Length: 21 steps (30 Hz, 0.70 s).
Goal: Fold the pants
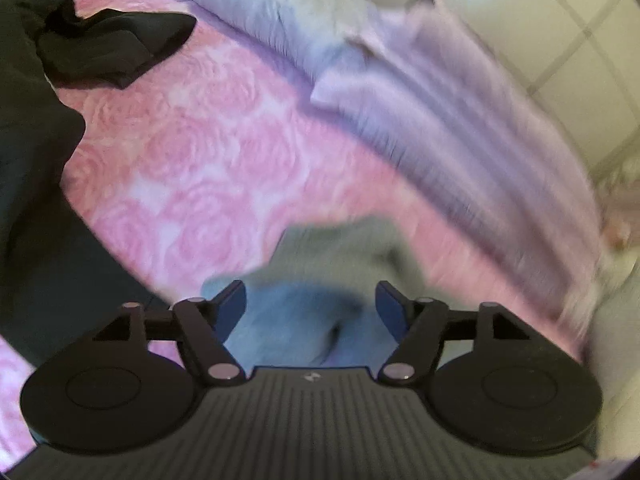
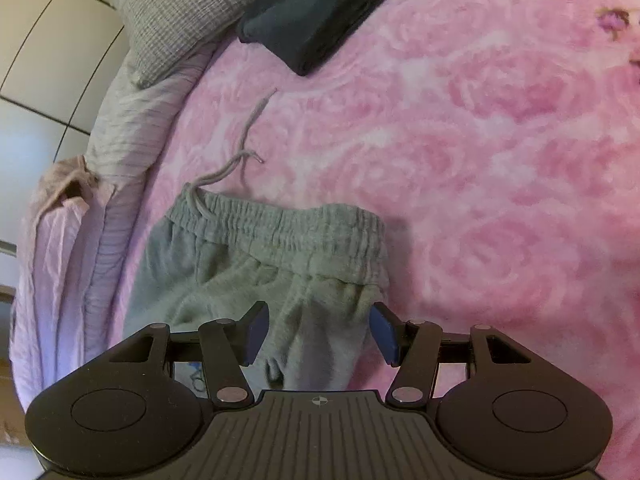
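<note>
Grey sweatpants [image 2: 248, 264] lie on the pink rose bedspread [image 2: 500, 160], the elastic waistband [image 2: 280, 224] facing away from me. Their drawstring [image 2: 244, 140] trails onto the cover. In the right wrist view my right gripper [image 2: 319, 316] hovers open just over the cloth below the waistband, blue pads [image 2: 256, 332] apart with fabric beneath them. The left wrist view is blurred. There my left gripper [image 1: 310, 296] stands open over a bunched grey part of the pants [image 1: 340, 248], and its pads do not press the cloth.
Dark garments [image 1: 112, 48] lie at the left of the bed, and one dark folded piece [image 2: 320, 8] lies beyond the waistband. A lilac striped duvet [image 1: 440, 100] and a grey checked pillow [image 2: 180, 8] line the bed's edge, with pale cupboard doors [image 2: 48, 60] behind.
</note>
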Motion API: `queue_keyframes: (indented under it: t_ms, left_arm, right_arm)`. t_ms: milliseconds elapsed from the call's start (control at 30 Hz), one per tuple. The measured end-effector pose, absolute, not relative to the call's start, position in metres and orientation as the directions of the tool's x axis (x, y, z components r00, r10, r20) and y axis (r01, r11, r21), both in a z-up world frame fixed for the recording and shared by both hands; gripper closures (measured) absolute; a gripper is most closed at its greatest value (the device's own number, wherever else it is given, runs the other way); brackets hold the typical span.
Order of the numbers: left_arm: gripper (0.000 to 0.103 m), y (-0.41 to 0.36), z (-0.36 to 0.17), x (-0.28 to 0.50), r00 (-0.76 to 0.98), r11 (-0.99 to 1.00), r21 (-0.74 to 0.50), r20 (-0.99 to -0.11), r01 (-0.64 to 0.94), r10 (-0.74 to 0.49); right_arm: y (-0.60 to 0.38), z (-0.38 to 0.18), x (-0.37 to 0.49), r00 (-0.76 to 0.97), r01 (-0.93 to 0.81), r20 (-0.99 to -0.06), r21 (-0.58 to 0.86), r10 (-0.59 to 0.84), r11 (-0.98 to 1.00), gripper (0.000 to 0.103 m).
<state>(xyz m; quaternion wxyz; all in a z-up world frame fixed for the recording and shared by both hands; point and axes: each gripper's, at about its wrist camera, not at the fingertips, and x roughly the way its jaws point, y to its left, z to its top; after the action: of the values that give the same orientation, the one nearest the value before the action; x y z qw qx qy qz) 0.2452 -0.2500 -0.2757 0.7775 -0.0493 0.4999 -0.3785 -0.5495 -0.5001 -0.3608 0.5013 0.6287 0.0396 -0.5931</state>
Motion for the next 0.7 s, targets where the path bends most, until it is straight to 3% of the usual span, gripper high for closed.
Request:
queue_keyframes:
  t_ms: [100,167,267,400,467,567,633,700]
  left_arm:
    - [0.024,-0.26,-0.277,0.255,0.205,0.712,-0.492,-0.732,0.501,-0.649]
    - [0.027,-0.276,-0.29,0.258,0.167,0.726,-0.481,-0.766,0.491,-0.62]
    - [0.04,-0.291,-0.303,0.256,0.145,0.744,-0.455,-0.799,0.49,-0.584]
    - [0.043,-0.28,-0.292,0.248,0.147,0.764,-0.467,-0.804,0.445,-0.577]
    - [0.042,-0.268,-0.281,0.241,0.147,0.763,-0.473,-0.8,0.441,-0.582]
    - [0.028,-0.268,-0.282,0.235,0.122,0.757,-0.489,-0.8,0.434,-0.587]
    - [0.028,-0.278,-0.294,0.238,0.121,0.769,-0.484,-0.809,0.417,-0.575]
    - [0.035,-0.287,-0.31,0.244,0.13,0.789,-0.463,-0.824,0.404,-0.551]
  right_arm:
    - [-0.506,-0.369,-0.548,0.288,0.631,-0.794,0.578,-0.535,-0.518,0.047]
    - [-0.512,-0.375,-0.547,0.288,0.624,-0.8,0.574,-0.526,-0.531,0.047]
    - [-0.517,-0.385,-0.547,0.282,0.587,-0.802,0.579,-0.526,-0.567,0.047]
    - [-0.519,-0.383,-0.549,0.294,0.579,-0.803,0.581,-0.519,-0.572,0.047]
    - [-0.517,-0.379,-0.549,0.295,0.604,-0.804,0.575,-0.516,-0.552,0.047]
    - [-0.513,-0.379,-0.55,0.303,0.614,-0.797,0.583,-0.523,-0.533,0.047]
    - [-0.514,-0.384,-0.551,0.313,0.608,-0.793,0.59,-0.523,-0.531,0.047]
    - [-0.517,-0.387,-0.55,0.321,0.61,-0.792,0.592,-0.519,-0.526,0.047]
